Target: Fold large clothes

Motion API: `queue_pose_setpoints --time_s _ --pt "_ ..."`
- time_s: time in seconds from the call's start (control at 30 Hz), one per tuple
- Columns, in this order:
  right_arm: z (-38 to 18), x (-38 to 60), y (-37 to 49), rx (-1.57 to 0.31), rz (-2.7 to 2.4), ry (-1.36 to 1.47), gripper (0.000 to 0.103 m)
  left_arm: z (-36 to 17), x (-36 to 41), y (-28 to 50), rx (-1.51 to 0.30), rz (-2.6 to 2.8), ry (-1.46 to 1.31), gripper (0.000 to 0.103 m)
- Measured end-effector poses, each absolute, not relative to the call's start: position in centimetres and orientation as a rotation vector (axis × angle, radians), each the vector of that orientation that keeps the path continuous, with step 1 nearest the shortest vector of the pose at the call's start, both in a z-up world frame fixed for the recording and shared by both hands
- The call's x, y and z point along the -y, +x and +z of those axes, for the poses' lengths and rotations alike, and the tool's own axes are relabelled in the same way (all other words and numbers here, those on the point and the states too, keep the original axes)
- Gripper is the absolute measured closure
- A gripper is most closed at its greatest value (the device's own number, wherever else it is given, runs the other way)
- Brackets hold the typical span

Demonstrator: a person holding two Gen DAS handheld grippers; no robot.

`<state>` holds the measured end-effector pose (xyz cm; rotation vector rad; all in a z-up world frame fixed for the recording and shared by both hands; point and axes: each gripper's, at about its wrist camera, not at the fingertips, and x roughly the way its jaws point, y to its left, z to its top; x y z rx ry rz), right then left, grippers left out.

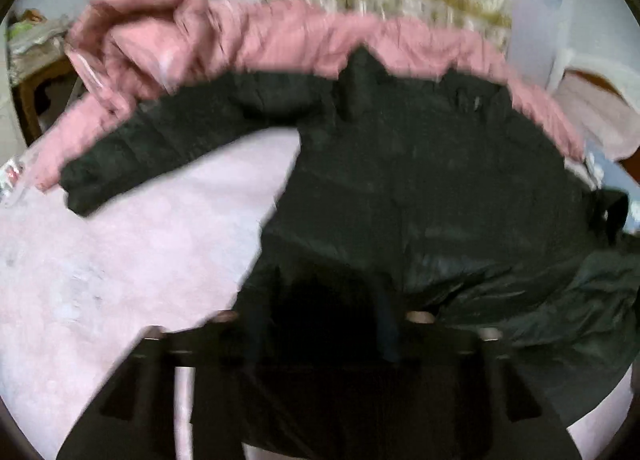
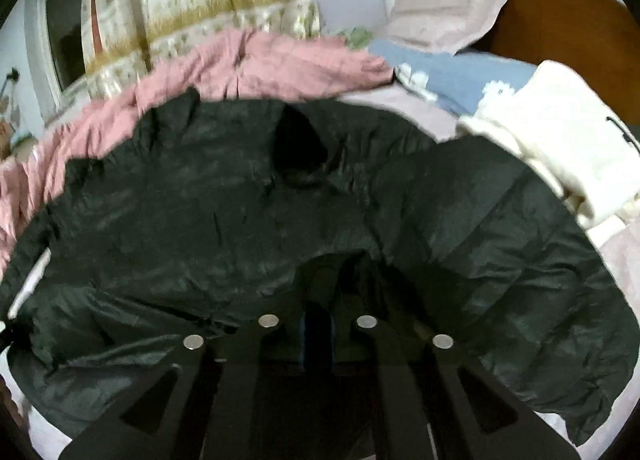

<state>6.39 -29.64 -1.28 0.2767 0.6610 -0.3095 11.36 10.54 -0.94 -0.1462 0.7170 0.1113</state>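
I see the black jacket (image 1: 420, 187) spread on the pink bed (image 1: 120, 252); left gripper (image 1: 324, 316) part open, right gripper (image 2: 318, 324) barely parted, whether either holds fabric I cannot tell.

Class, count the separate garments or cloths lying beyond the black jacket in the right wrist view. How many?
3: a pink garment along the black jacket's far edge, a blue cloth at upper right, a white garment at right. More may be hidden.
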Motion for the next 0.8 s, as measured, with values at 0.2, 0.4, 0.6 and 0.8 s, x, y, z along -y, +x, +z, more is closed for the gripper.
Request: queue_pose_setpoints --time_s 0.2,0.4,0.6,0.8 --pt "2.5 29.8 1.7 -0.455 -0.493 0.171 0.016 3.5 -9.9 6.0 -0.496 0.005 -0.137 0.026" --pt "3.0 29.9 -0.5 -0.467 -0.227 0.285 0.016 4.0 -6.7 5.3 -0.506 -0.161 -0.042 0.022" --pt "-1.2 23.3 3.5 -0.738 -0.011 0.131 0.016 -0.8 -3.0 8.3 -0.713 -0.034 0.101 0.022" --pt "-4.6 23.7 6.4 -0.878 -0.18 0.063 0.016 -3.7 -6.2 10.4 -0.842 0.151 0.011 0.02"
